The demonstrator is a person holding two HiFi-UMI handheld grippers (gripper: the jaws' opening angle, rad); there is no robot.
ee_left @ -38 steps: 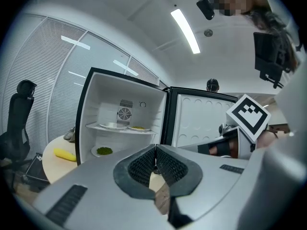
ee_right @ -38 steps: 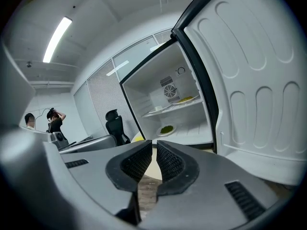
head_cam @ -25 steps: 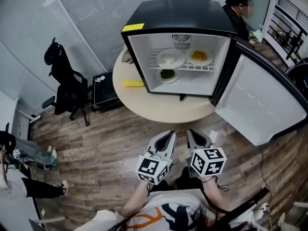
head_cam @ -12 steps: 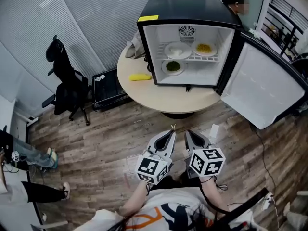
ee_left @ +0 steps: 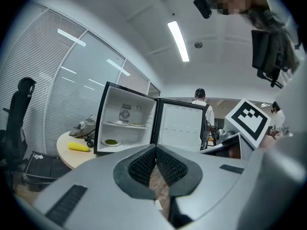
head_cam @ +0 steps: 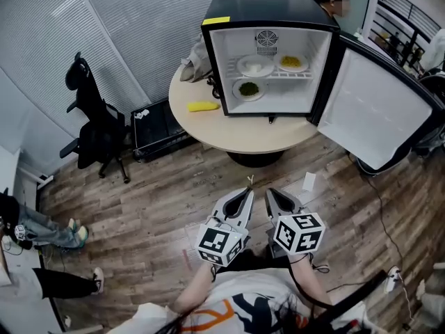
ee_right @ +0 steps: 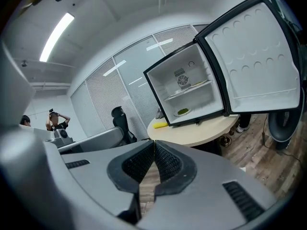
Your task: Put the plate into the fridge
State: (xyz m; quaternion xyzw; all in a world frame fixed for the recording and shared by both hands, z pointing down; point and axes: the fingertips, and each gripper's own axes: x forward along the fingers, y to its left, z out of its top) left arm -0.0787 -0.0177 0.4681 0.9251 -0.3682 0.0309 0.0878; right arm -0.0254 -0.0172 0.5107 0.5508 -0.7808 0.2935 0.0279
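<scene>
Plates: three sit inside the open fridge [head_cam: 274,12], a white plate [head_cam: 255,65] and a plate of yellow food [head_cam: 292,62] on its shelf, a plate of green food [head_cam: 248,88] below the shelf. The fridge stands on a round table [head_cam: 264,143], with a yellow object [head_cam: 203,106] left of it. The left gripper [head_cam: 248,188] and right gripper [head_cam: 268,192] hover side by side well in front of the fridge, each with jaws pressed together on nothing.

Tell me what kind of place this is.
Most likely an office room: blind-covered glass walls, a black swivel chair and a round table carrying an open mini fridge.
</scene>
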